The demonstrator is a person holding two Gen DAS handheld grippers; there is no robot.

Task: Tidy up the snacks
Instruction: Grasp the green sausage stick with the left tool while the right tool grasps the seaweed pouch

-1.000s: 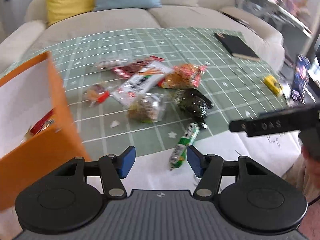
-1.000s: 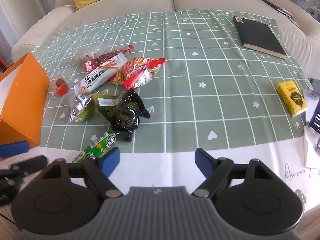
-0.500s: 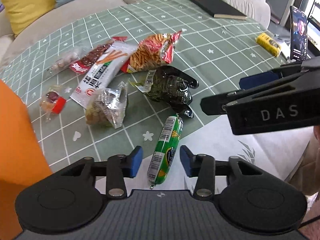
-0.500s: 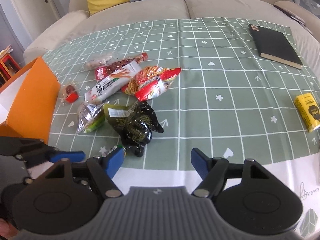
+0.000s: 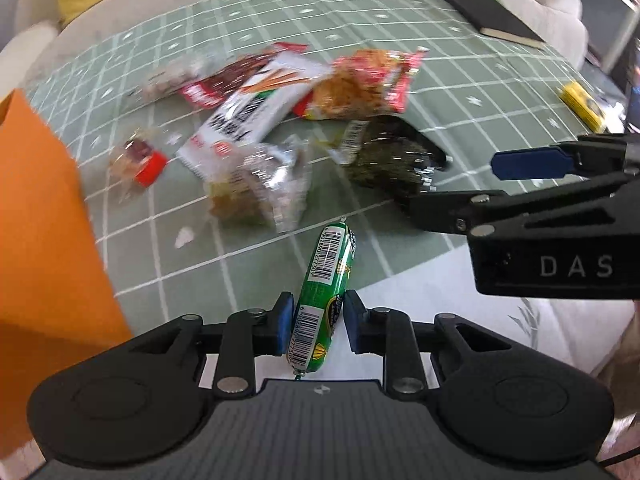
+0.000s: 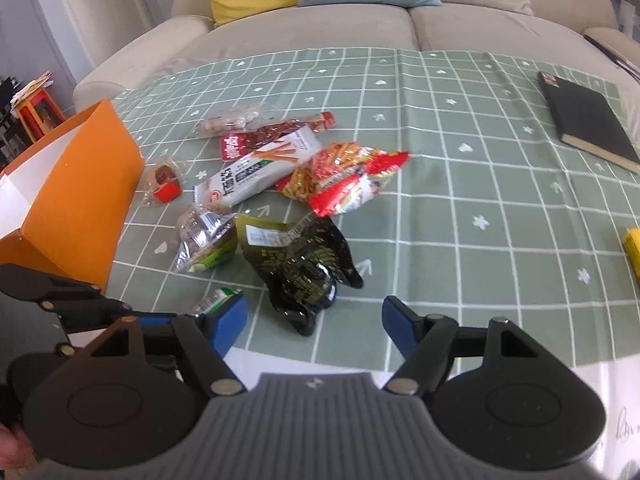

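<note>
A green sausage stick (image 5: pixel 322 300) lies at the tablecloth's near edge. My left gripper (image 5: pixel 319 316) is closing on it, and both blue pads touch its sides. The stick's tip (image 6: pixel 218 298) shows in the right wrist view beside the left gripper's fingers (image 6: pixel 156 318). My right gripper (image 6: pixel 314 322) hovers over the near end of a dark crinkled bag (image 6: pixel 304 268), its jaws opening slightly with nothing between them. Further back lie a clear bag of nuts (image 5: pixel 260 192), a white stick-snack pack (image 5: pixel 256 108) and an orange-red chip bag (image 5: pixel 356 88).
An orange box (image 6: pixel 80 200) stands open at the left. A small red-capped jelly (image 6: pixel 164 184) sits beside it. A black notebook (image 6: pixel 588 124) and a yellow pack (image 6: pixel 634 248) lie to the right on the green checked cloth (image 6: pixel 460 184). A sofa with cushions is behind.
My left gripper came down over the green sausage stick and its jaws narrowed until they touch it. The right gripper drifted in beside it, staying open.
</note>
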